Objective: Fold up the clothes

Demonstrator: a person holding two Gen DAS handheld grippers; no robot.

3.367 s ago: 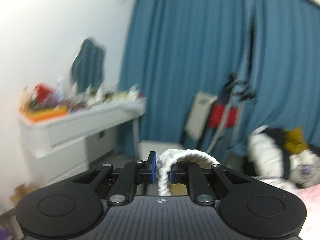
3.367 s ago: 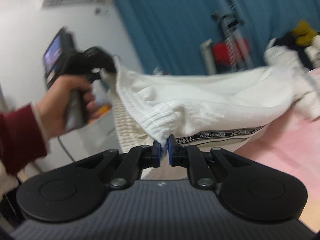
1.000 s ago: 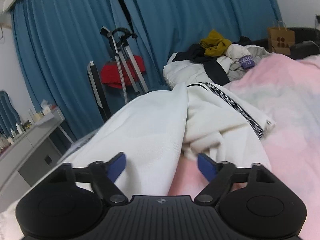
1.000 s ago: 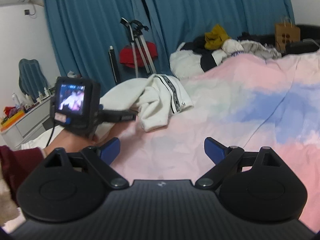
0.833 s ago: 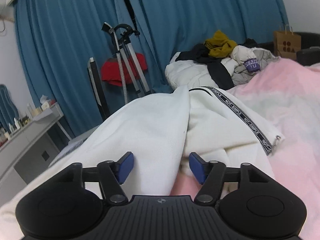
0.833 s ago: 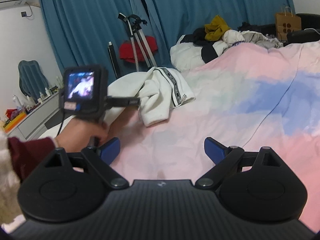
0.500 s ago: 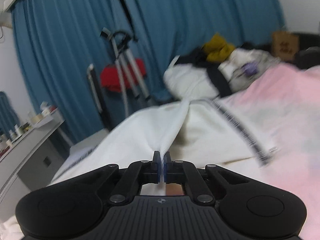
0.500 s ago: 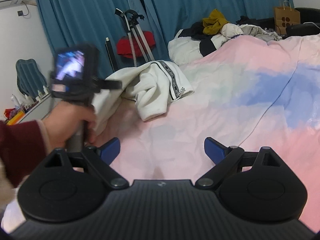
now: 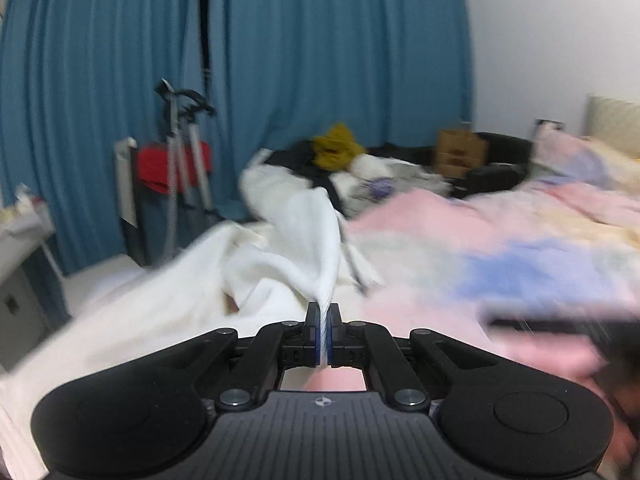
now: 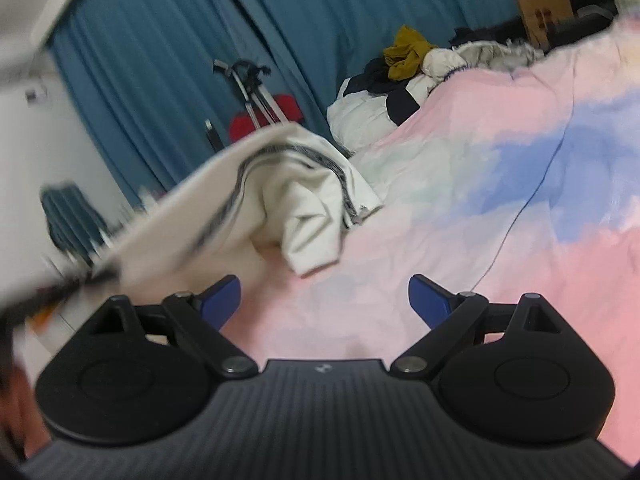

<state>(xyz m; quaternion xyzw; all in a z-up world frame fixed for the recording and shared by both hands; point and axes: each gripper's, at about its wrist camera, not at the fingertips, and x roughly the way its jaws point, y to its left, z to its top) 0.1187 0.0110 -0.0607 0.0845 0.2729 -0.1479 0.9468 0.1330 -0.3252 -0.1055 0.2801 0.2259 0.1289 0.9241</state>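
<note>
A white garment (image 9: 280,264) with a black lettered stripe lies crumpled on the pink and blue bedspread (image 9: 500,256). My left gripper (image 9: 323,334) is shut on a taut fold of the white garment, which rises from its pads. In the right wrist view the garment (image 10: 296,196) is lifted at its left end, blurred by motion, with its stripe showing. My right gripper (image 10: 325,300) hangs open over the bedspread (image 10: 460,216), holding nothing, to the right of the garment.
A heap of other clothes (image 10: 404,68), with a mustard piece (image 9: 336,152) on top, lies at the far end of the bed. Blue curtains (image 9: 280,80), a folded trolley with a red bag (image 9: 176,164) and a brown paper bag (image 10: 542,12) stand behind. A white desk (image 9: 20,240) is at left.
My left gripper shut on the white garment about half a second ago and has since swung right and up, pulling the cloth taut. The right gripper stayed open and tilted.
</note>
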